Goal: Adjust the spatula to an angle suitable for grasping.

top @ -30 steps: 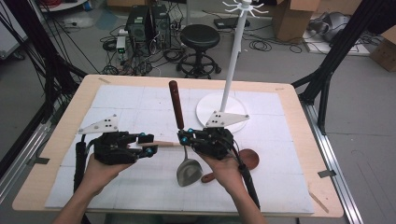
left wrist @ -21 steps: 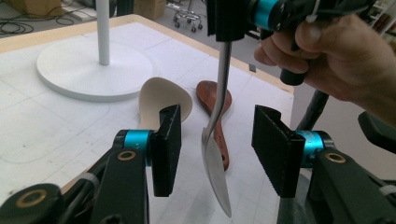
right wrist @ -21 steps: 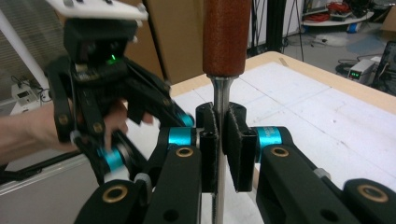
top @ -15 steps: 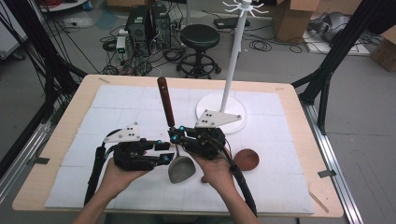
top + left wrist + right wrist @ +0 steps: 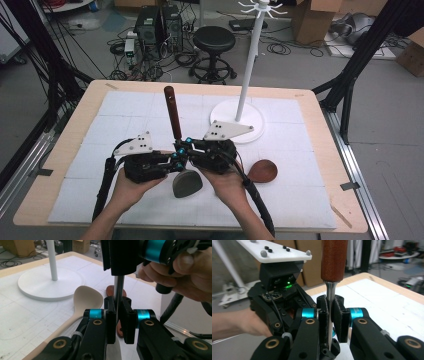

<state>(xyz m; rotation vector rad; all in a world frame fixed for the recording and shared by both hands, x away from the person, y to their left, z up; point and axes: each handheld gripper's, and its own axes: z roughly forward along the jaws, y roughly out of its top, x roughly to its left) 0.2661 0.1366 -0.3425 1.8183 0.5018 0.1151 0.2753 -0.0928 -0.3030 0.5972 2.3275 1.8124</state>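
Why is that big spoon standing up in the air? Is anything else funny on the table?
The metal ladle stands upright because both grippers clamp its thin shaft: left gripper and right gripper. Two wooden spoons lie flat beside the white hanging stand, not on it. Nothing looks spilled or broken.

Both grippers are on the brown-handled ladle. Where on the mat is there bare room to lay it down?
Bare mat runs along the left side, from the white gridded mat edge to the left gripper. Another patch lies right of the dark wooden spoon, below the white stand base. It is crowded at centre, around the right gripper and the metal ladle.
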